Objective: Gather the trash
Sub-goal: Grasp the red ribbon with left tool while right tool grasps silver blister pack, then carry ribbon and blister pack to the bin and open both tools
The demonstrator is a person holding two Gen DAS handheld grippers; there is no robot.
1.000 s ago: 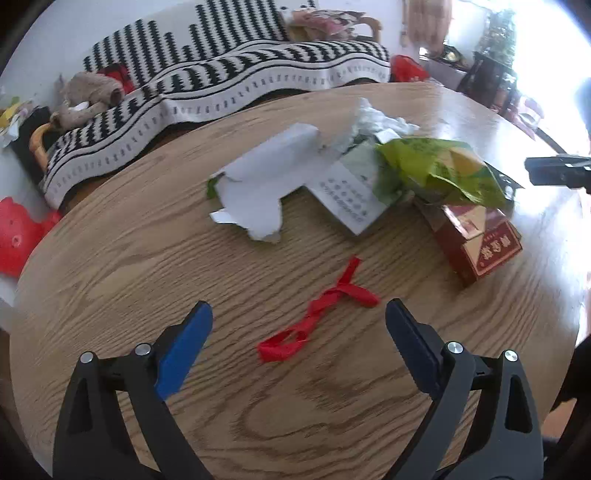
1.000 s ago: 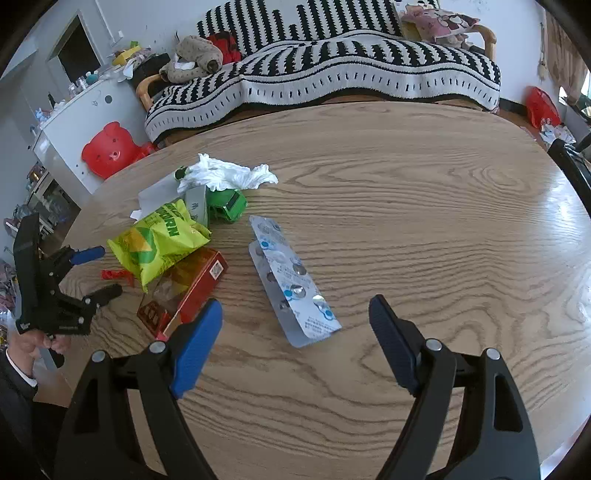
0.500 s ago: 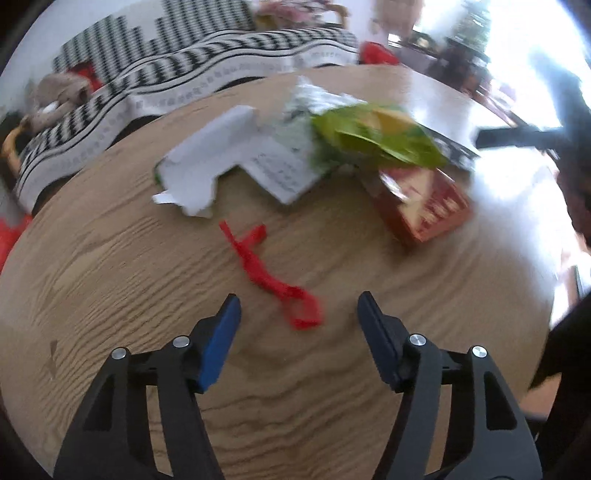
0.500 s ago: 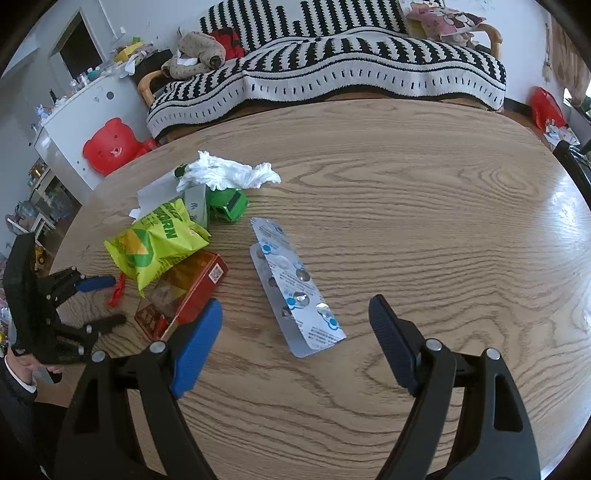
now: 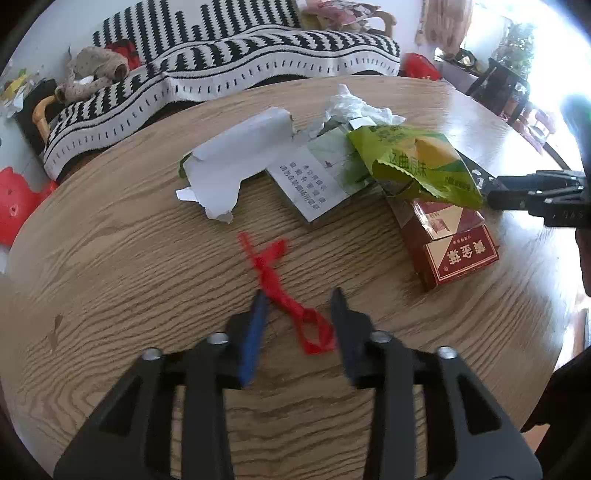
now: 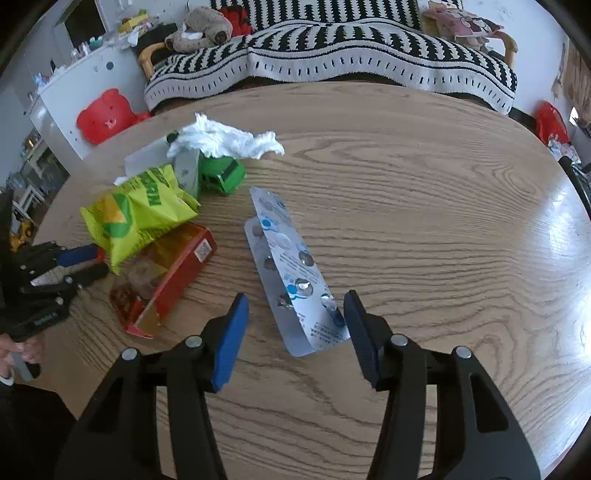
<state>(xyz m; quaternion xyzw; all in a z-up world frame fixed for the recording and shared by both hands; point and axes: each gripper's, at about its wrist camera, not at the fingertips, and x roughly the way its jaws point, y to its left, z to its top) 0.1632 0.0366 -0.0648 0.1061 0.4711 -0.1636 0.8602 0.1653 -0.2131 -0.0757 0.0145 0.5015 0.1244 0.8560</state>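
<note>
My claws over the trash

My left gripper (image 5: 298, 295) stood apart astride the red ribbon (image 5: 282, 291); my right gripper (image 6: 293, 302) stood apart around the blister pack (image 6: 291, 273) on the table (image 6: 424, 206).

Round wooden table (image 6: 424, 192) before you. Beyond table: striped sofa (image 6: 332, 55), stuffed toy (image 6: 203, 29) on it. Left of table: red bear stool (image 6: 103, 114), white cabinet (image 6: 66, 96).
</note>
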